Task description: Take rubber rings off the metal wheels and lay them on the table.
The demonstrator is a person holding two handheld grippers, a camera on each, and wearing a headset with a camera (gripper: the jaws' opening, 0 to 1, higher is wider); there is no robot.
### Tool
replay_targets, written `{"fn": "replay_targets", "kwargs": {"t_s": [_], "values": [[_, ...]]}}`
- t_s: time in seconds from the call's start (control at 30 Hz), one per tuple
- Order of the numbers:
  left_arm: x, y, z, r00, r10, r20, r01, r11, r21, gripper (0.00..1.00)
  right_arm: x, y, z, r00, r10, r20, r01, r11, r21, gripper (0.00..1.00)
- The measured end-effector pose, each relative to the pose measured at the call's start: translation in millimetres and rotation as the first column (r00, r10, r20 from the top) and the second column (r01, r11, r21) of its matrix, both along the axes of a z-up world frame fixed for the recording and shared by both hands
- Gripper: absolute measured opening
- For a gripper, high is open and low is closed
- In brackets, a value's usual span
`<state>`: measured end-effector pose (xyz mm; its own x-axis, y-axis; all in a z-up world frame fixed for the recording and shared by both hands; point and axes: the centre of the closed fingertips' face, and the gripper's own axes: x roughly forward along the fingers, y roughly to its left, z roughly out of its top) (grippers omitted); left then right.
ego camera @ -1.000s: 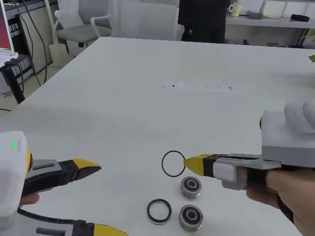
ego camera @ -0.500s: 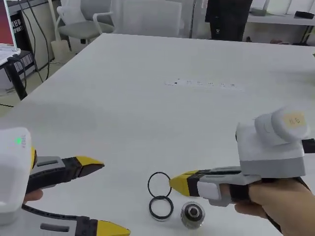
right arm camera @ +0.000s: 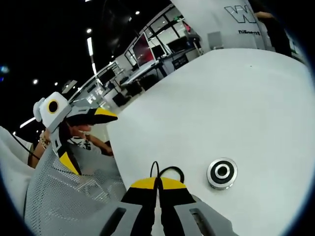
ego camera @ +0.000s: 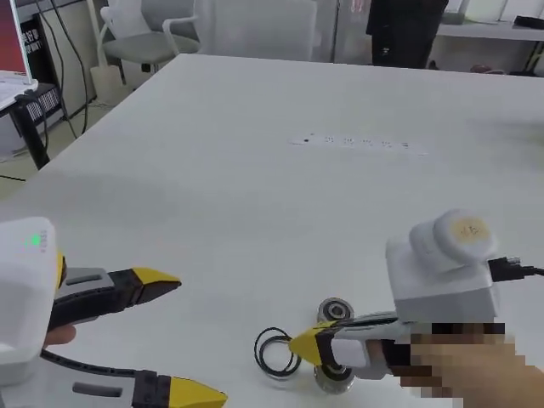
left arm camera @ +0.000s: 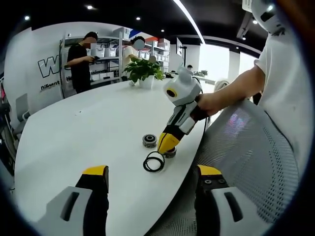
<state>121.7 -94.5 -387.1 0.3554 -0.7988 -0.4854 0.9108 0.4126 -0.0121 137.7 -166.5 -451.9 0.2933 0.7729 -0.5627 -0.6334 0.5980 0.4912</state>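
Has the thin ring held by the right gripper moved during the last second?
Yes, nearer. The right gripper has carried the thin ring to the thicker ring on the table: they were apart and now overlap.

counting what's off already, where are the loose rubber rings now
In the head view the two rubber rings lie overlapped on the table near its front edge, at the tip of the right tool, left of the metal wheels.

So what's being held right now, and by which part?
Right gripper pinches a rubber ring by its near edge; left gripper is open, empty.
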Motion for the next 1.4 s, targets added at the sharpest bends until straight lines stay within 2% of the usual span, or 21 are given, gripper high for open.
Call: {"fn": "replay_targets", "kwargs": {"t_s": [0.7, 1.13, 1.4], "values": [[-0.3, -0.7, -2.0, 1.000, -0.004, -0.007, 0.004, 1.000, 0.011, 0.68, 4.8, -8.7, -11.8, 1.000, -0.025, -0.017, 0.024, 0.999, -0.037, 0.00], [-2.8, -0.1, -3.8, 1.000, -0.012, -0.008, 0.012, 1.000, 0.025, 0.68, 10.5, -11.8, -16.8, 0.999, -0.032, 0.007, 0.032, 0.997, -0.072, 0.00], [-3.4, 0.4, -4.6, 1.000, -0.012, -0.009, 0.013, 0.999, 0.029, 0.67, 8.8, -9.2, -20.6, 1.000, 0.000, 0.030, 0.003, 0.994, -0.105, 0.00]]}}
